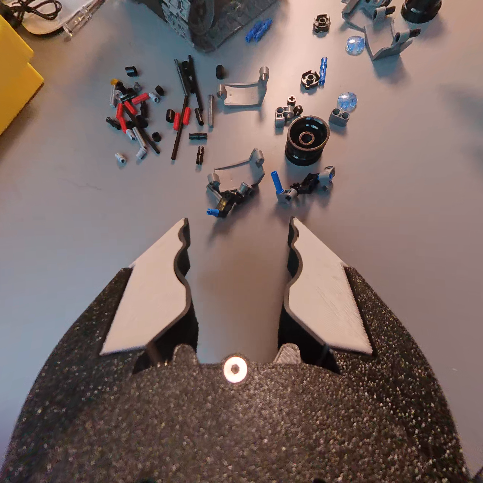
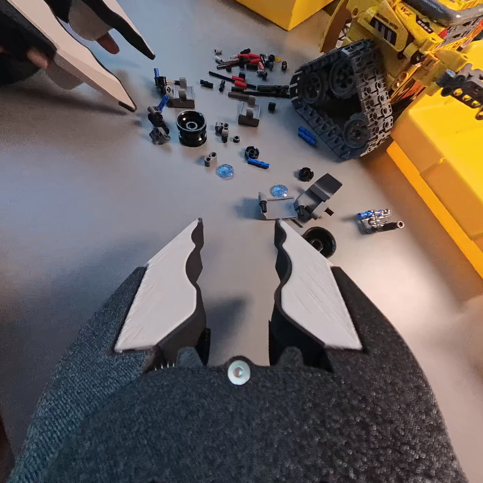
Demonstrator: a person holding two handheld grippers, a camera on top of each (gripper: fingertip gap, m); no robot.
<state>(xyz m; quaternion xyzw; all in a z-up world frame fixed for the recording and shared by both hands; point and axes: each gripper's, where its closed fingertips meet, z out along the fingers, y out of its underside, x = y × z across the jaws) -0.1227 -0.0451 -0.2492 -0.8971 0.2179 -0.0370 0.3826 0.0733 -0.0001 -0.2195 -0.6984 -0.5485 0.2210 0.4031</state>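
Note:
My left gripper [image 1: 239, 222] is open and empty above the grey table, just short of a small grey, black and blue part assembly [image 1: 230, 188]. A black wheel hub [image 1: 306, 142] lies beyond it to the right. My right gripper [image 2: 237, 223] is open and empty, its right fingertip close to a grey curved panel [image 2: 279, 207] and a black wheel [image 2: 320, 241]. The left gripper also shows in the right wrist view [image 2: 141, 81] at the upper left, held by a hand, near a black wheel hub [image 2: 192, 128].
Loose red, black and grey pins and axles [image 1: 146, 112] lie scattered at the left. Blue pins [image 1: 257, 30], clear blue round pieces [image 1: 347, 100] and grey panels [image 1: 241, 94] lie around. A yellow tracked vehicle model [image 2: 366, 86] and yellow boxes [image 2: 444, 167] stand at the right. Between my right fingertips and the yellow tracked vehicle model [image 2: 366, 86] there is roughly 15 cm.

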